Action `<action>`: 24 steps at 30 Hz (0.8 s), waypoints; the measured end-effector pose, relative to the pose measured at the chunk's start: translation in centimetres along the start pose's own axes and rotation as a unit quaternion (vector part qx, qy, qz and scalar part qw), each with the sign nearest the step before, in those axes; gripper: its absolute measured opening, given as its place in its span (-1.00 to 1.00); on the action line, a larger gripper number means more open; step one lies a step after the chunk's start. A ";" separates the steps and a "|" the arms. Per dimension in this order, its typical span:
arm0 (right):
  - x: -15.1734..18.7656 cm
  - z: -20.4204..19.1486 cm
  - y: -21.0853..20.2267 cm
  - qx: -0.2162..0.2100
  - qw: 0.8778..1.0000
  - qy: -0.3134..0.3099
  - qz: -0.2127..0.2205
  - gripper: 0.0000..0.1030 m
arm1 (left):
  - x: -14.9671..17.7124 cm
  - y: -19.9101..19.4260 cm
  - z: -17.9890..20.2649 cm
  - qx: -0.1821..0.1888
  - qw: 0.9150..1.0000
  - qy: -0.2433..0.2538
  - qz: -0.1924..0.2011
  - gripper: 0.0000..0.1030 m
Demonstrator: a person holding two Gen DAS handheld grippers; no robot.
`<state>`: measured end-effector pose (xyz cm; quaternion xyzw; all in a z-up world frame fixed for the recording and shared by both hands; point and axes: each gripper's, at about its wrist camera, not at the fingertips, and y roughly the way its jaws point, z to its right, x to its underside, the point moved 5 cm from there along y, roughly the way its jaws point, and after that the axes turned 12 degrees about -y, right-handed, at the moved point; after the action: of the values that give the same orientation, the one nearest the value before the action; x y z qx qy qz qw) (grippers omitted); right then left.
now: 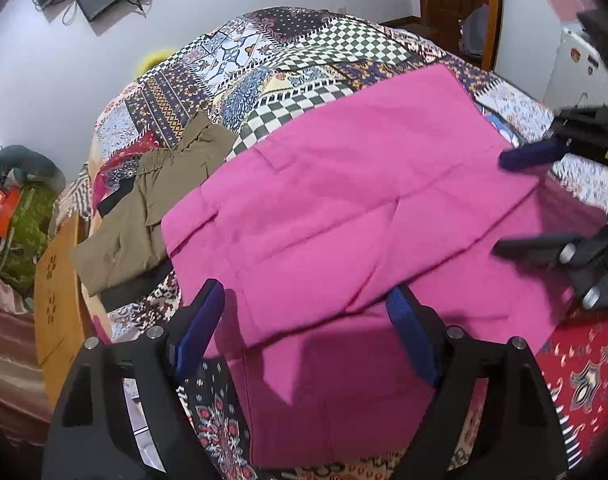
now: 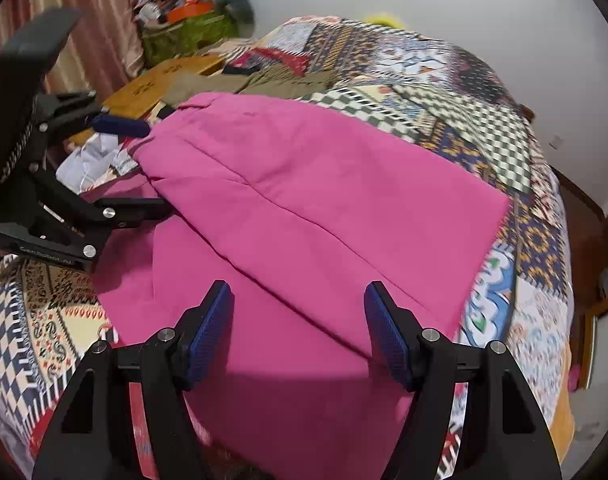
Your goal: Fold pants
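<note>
Nearest, the left gripper [image 1: 304,312] and right gripper [image 2: 297,312] both gape wide with nothing between their blue pads, poised over the folded bright pink cotton pants [image 1: 344,200] lying on the patchwork quilt [image 1: 263,60]. Bare quilt stretches beyond the pants' far edge. Only the left view shows the olive-brown shorts [image 1: 143,216] clearly.

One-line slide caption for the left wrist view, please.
Left gripper open above folded pink pants on patchwork quilt; right gripper open alongside.
</note>
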<state>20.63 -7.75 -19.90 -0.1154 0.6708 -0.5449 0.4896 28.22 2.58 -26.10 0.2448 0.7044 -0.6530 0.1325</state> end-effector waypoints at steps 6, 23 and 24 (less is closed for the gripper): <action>-2.1 -0.2 1.7 -0.018 1.000 -0.018 0.000 0.15 | -2.1 -0.2 -1.0 0.025 0.999 -0.034 0.003 0.61; -5.1 1.4 -2.8 -0.021 0.996 0.015 0.089 -0.89 | -1.8 -1.9 -0.8 0.013 0.999 -0.029 0.023 -0.70; -5.1 1.1 -3.3 -0.019 0.996 0.011 0.092 -0.89 | -1.8 -2.5 -0.8 0.013 0.999 -0.028 0.028 -0.72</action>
<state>22.79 -6.17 -14.33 -0.0564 0.6945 -0.4859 0.5276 28.59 3.02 -22.94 0.2480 0.6845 -0.6648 0.1675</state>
